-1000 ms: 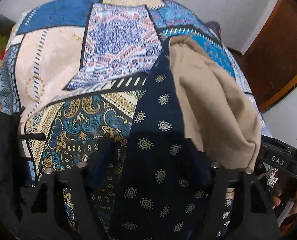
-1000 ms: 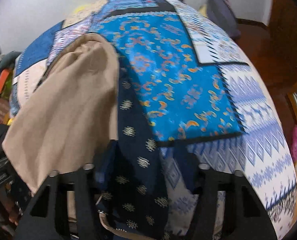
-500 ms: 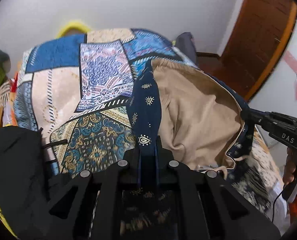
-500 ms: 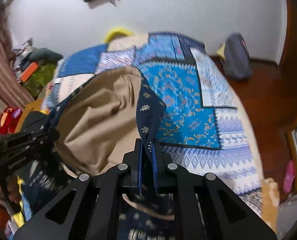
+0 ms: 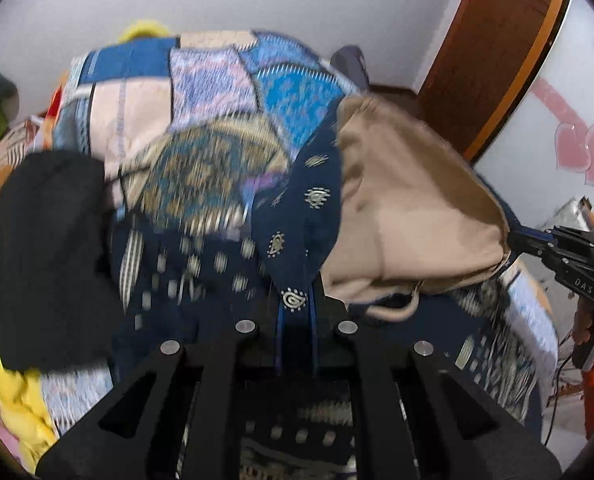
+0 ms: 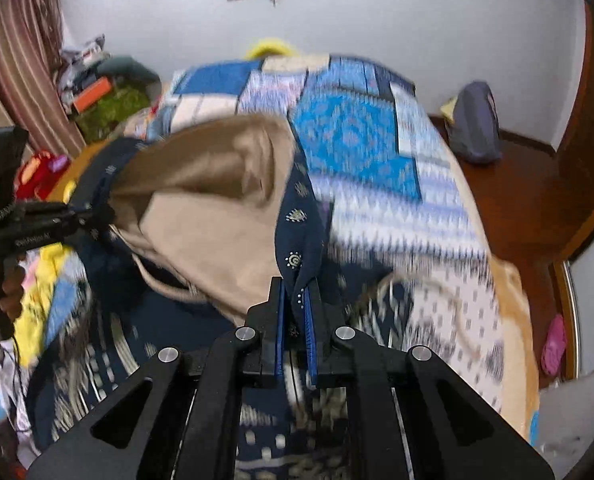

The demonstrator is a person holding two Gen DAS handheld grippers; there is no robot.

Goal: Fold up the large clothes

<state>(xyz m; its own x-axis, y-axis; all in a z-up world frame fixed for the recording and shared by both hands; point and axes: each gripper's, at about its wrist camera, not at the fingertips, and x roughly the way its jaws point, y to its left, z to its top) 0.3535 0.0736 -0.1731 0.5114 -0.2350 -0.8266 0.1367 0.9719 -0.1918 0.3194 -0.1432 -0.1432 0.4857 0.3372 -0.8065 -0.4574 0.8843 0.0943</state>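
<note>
A large navy garment with gold paisley marks (image 5: 301,216) and a tan lining (image 5: 409,208) hangs lifted over the bed. My left gripper (image 5: 296,312) is shut on one navy edge of it. My right gripper (image 6: 296,304) is shut on the other navy edge (image 6: 297,220), with the tan lining (image 6: 201,208) spread between the two. In the left wrist view my right gripper (image 5: 533,242) shows at the right, pinching the cloth's far corner. Seen from the right wrist, my left gripper (image 6: 93,216) does the same at the left. The garment's lower part sags onto the bed, blurred.
A patchwork blue, cream and teal bedspread (image 5: 217,92) covers the bed. A black cloth (image 5: 49,248) lies at its left edge beside yellow fabric (image 5: 21,392). A wooden door (image 5: 493,52) and wood floor (image 6: 537,200) with a grey bag (image 6: 475,124) lie right. Clutter (image 6: 109,92) sits far left.
Both grippers were open around the garment's edge; they closed on it and lifted it up and back from the bed, so the tan lining now hangs stretched between them.
</note>
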